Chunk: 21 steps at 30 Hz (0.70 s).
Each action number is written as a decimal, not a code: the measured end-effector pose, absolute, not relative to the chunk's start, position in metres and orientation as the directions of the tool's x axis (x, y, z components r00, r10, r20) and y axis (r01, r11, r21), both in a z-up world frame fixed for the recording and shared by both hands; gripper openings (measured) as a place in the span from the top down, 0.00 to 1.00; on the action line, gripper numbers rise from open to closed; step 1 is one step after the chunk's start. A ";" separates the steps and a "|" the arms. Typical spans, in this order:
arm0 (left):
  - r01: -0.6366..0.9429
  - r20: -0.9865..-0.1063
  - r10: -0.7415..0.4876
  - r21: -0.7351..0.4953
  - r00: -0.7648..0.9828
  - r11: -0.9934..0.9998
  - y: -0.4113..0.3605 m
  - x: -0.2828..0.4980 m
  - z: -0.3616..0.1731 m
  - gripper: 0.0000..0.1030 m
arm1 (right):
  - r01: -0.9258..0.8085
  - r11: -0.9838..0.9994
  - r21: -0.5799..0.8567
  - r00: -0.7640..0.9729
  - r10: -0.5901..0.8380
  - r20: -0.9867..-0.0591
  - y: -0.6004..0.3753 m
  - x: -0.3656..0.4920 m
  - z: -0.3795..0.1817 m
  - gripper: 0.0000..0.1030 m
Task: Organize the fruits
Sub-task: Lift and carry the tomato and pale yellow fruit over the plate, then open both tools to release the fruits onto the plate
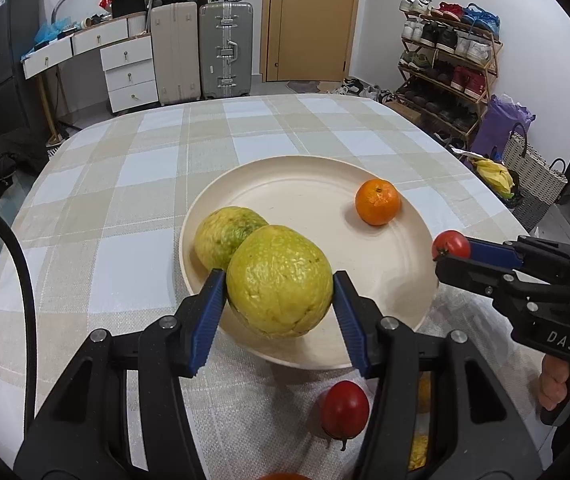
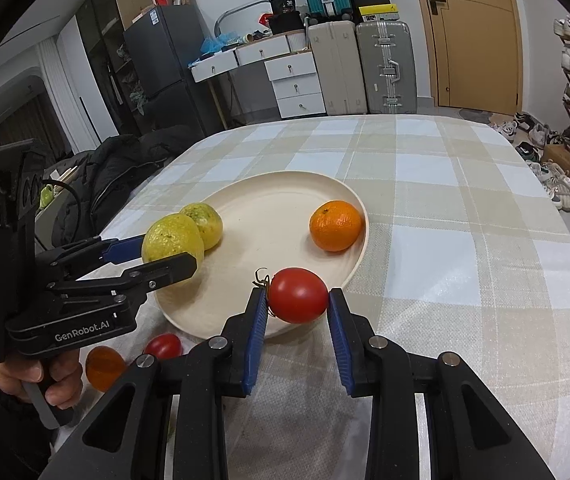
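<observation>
1. Left wrist view: your left gripper [image 1: 279, 280] clamps a yellow-green citrus [image 1: 279, 281] over the cream plate's [image 1: 397, 276] near rim, its long axis tilted up-left, beside a second citrus [image 1: 227, 234]. A mandarin [image 1: 377, 202] sits far right.
2. Right wrist view: your right gripper [image 2: 297, 300] grips a tomato [image 2: 297, 295] at the plate's near edge, stem pointing left; it looks lifted, though that's hard to confirm.

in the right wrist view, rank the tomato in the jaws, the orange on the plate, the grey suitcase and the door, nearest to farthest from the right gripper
1. Tomato: held in the jaws of the right gripper, over the near rim of the plate.
2. Orange: on the plate, right side.
3. Grey suitcase: on the floor past the table's far edge.
4. Door: back wall, right, behind the suitcase.
</observation>
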<state>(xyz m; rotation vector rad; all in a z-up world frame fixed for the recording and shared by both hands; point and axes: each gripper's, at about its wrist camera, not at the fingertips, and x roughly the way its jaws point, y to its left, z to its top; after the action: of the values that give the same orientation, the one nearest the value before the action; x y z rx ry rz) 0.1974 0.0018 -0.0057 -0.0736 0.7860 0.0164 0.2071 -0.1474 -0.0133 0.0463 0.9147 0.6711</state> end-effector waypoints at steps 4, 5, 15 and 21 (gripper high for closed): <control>-0.041 -0.705 0.001 -0.040 0.710 0.998 0.000 0.201 -0.007 0.50 | -0.507 0.794 0.334 0.415 0.565 -0.713 -0.146 0.214 -0.016 0.69; -0.042 -0.706 0.002 -0.040 0.708 0.998 0.001 0.202 -0.007 0.50 | -0.504 0.794 0.340 0.412 0.568 -0.713 -0.145 0.216 -0.017 0.69; -0.045 -0.724 0.015 -0.022 0.689 0.999 -0.001 0.208 -0.009 0.50 | -0.508 0.799 0.321 0.411 0.552 -0.725 -0.134 0.221 -0.019 0.69; -0.047 -0.738 0.020 -0.016 0.674 0.999 -0.003 0.210 -0.011 0.50 | -0.505 0.797 0.331 0.400 0.556 -0.728 -0.131 0.224 -0.022 0.69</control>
<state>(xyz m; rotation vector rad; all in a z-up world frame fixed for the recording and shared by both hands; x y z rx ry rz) 0.2098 -0.0032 -0.0108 -0.0345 0.8304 0.0382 0.2239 -0.1310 -0.0221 0.0607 0.9448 0.6712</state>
